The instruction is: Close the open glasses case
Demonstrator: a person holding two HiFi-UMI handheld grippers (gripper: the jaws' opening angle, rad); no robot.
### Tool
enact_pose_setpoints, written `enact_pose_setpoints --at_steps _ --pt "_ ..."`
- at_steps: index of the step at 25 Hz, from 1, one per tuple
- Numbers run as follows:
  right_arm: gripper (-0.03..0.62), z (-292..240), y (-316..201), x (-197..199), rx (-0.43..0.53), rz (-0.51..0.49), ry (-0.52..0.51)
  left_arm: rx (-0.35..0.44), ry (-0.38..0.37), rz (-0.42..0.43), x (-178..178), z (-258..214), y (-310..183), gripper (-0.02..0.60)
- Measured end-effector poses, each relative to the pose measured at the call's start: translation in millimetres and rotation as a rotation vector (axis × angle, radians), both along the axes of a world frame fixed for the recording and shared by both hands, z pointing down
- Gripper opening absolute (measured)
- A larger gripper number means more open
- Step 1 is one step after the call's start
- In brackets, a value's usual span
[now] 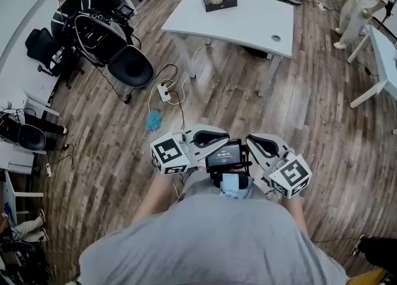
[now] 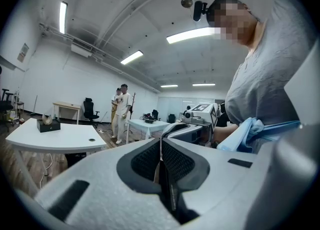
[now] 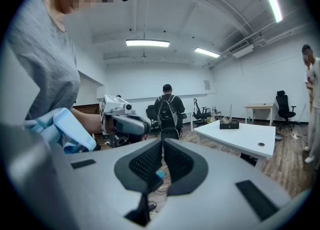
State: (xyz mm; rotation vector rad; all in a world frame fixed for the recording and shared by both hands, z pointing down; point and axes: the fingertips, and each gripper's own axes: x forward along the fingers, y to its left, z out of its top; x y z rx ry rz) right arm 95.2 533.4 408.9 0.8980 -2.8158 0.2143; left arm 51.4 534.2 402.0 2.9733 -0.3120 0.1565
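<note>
Fingers, left gripper (image 2: 161, 146): dark ribbed pads set in white moulded shells, pressed flat together, holding nothing. Fingers, right gripper (image 3: 161, 146): same build, pads meeting along a hairline seam, nothing between them. Both grippers are held at the waist of the person in a grey shirt (image 1: 211, 240), well apart from the surface.

Surface (image 1: 248, 26): white, smooth, with rounded corners and one round cable hole, on the far side of the room. It carries a dark box (image 1: 218, 0) with a pale crumpled lump on top, toward its far left edge. The box is too small to tell whether it is the glasses case.

Head view only:
- wood-plank floor (image 1: 310, 110)
- white power strip (image 1: 164, 92) with cables
- small blue item (image 1: 153, 119) near it
- seated person (image 1: 80, 2) at far left
- black screen device (image 1: 224, 153) between the marker cubes (image 1: 169, 153)

Gripper views only:
- ceiling strip lights (image 3: 147, 43)
- left gripper view: two standing people (image 2: 121, 109), far off
- right gripper view: a person with a backpack (image 3: 167, 109)

All views: light-blue cloth (image 1: 234, 186), soft and folded, at the waist.
</note>
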Motion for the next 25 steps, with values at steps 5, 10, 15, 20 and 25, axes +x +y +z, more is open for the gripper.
enact_pose_setpoints --at_steps 5,10,15,20,25 --pt "0.034 2.1 1.8 1.5 0.004 0.002 -0.001 0.002 -0.007 0.008 2.9 1.6 2.7 0.023" --pt "0.034 5.1 -0.4 5.3 0.001 0.009 -0.005 0.001 -0.007 0.010 5.8 5.2 0.3 0.023" --pt "0.034 8.8 -1.5 7.2 -0.010 0.006 -0.009 -0.008 -0.007 0.008 8.0 11.3 0.7 0.023" --pt "0.034 12.9 -5.2 7.3 -0.019 0.003 -0.010 -0.012 -0.006 0.004 8.6 15.7 -2.4 0.023" --pt "0.034 17.1 -18.8 3.9 -0.041 -0.008 -0.015 -0.029 0.002 -0.017 2.7 20.5 -17.0 0.023"
